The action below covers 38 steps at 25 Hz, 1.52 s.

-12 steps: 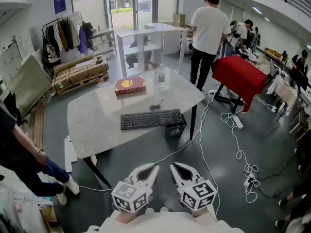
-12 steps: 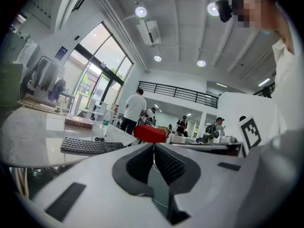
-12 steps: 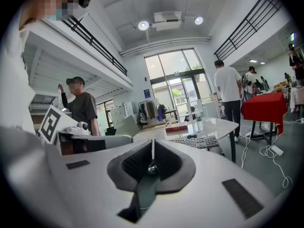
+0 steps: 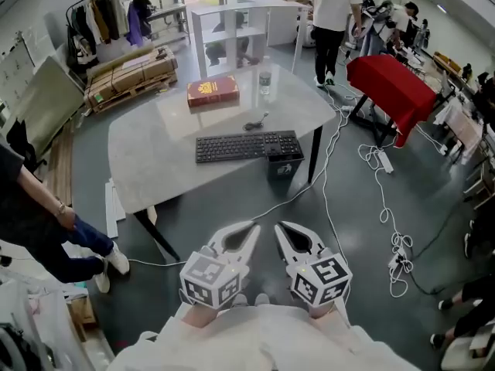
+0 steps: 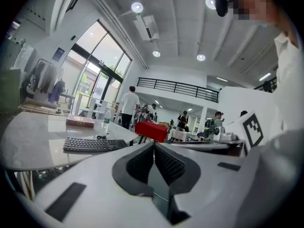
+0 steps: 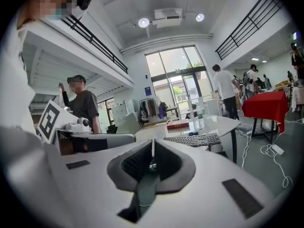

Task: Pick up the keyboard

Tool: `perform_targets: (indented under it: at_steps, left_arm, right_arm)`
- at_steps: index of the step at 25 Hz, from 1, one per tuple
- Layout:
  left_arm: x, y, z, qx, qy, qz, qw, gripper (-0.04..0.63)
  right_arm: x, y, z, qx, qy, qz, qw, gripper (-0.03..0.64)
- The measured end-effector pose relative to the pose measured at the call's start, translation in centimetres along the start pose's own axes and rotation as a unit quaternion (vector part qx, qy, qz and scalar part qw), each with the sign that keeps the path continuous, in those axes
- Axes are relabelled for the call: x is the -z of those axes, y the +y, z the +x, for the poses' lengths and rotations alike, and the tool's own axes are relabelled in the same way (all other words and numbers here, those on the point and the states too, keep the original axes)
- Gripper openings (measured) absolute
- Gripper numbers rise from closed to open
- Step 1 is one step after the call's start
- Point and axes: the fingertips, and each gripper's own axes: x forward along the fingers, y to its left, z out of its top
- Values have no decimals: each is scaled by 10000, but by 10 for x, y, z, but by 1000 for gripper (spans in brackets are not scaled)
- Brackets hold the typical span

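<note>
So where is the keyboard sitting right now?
In the head view the keyboard lies flat on the white table, right of centre and close to the edge nearest the camera. The red book lies behind it.

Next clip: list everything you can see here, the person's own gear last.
table: one, white, ahead of the person
keyboard: one, black, middle of the table
book: one, red, far side of the table
water bottle: one, clear, right of the book
box: one, black, under the table's right edge
shelf unit: one, white, behind the table
draped stand: one, red, right of the table
cables: several, white, floor at right
standing person: one, white shirt, beyond the table
left gripper: one, white, shut, empty
right gripper: one, white, shut, empty
</note>
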Motion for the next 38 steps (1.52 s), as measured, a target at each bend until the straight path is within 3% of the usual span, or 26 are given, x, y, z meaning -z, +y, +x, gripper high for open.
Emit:
perform_targets:
  at_steps: [13, 19, 29, 38]
  left_arm:
    - [16, -4, 9, -57, 179, -73, 9998, 20]
    - [12, -9, 21, -71, 47, -102, 9999, 20]
    - [31, -18, 44, -171, 67, -299, 9994, 20]
    - [28, 19, 77, -132, 113, -336, 9993, 20]
  right_arm:
    - [9, -9, -2, -65, 72, 102, 9999, 37]
    - [2, -25, -7, -188, -97, 248, 9995, 38]
    - [25, -51, -9, -379, 162, 420, 9983, 38]
    - [22, -73, 32, -407, 174, 426, 9981, 38]
